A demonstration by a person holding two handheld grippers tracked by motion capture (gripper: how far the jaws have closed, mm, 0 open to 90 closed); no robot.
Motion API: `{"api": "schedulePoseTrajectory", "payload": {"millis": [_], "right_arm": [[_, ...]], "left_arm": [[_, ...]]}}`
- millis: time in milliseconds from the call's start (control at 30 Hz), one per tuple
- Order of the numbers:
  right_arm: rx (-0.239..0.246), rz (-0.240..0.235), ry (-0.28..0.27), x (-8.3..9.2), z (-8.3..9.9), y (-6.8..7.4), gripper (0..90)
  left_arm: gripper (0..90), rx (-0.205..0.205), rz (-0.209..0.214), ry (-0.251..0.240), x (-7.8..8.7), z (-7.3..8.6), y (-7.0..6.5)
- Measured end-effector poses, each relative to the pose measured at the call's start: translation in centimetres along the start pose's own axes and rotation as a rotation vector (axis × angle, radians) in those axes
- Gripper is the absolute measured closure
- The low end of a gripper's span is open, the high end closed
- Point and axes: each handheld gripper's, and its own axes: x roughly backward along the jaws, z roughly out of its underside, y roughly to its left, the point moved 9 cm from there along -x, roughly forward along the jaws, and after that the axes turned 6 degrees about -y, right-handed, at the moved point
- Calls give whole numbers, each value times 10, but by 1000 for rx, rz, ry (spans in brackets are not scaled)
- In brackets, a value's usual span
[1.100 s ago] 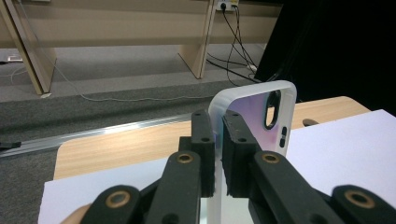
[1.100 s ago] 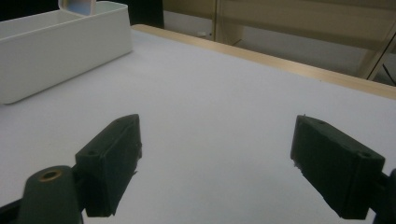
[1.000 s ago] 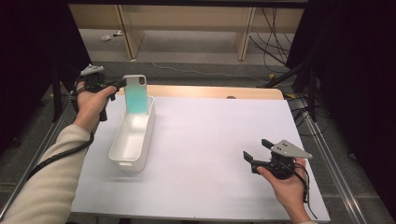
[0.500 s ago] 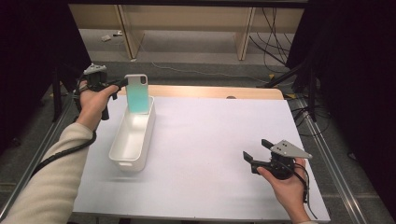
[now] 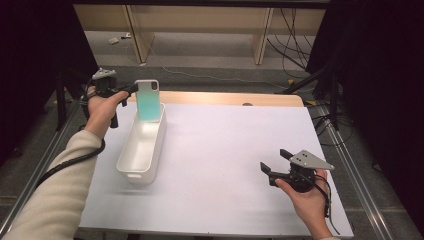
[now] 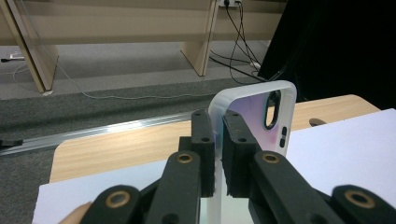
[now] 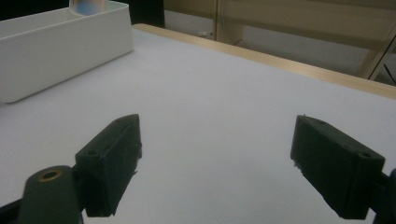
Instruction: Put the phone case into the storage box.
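Left gripper [image 5: 131,90] is pinching one edge of a translucent white, teal-tinted plastic phone case [image 5: 148,100], holding it upright above the far end of a long white plastic bin [image 5: 141,152] on the pale tabletop [image 5: 225,150]. Right gripper [image 5: 276,160] is hovering with jaws spread wide, well apart from the bin.

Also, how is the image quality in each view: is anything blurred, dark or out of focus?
High view: table evenly lit, both sides black, phone case sharp. Left gripper view: the case sharp, the near body of the left hand-held gripper slightly soft. Right gripper view: dim, the white bin soft.
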Motion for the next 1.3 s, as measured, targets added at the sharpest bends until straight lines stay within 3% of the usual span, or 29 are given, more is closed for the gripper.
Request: {"api": "schedulePoseTrajectory", "payload": {"millis": [1300], "right_arm": [[5, -4, -8, -1, 0, 1, 176]], "left_arm": [[838, -5, -15, 4, -13, 8, 8]]}}
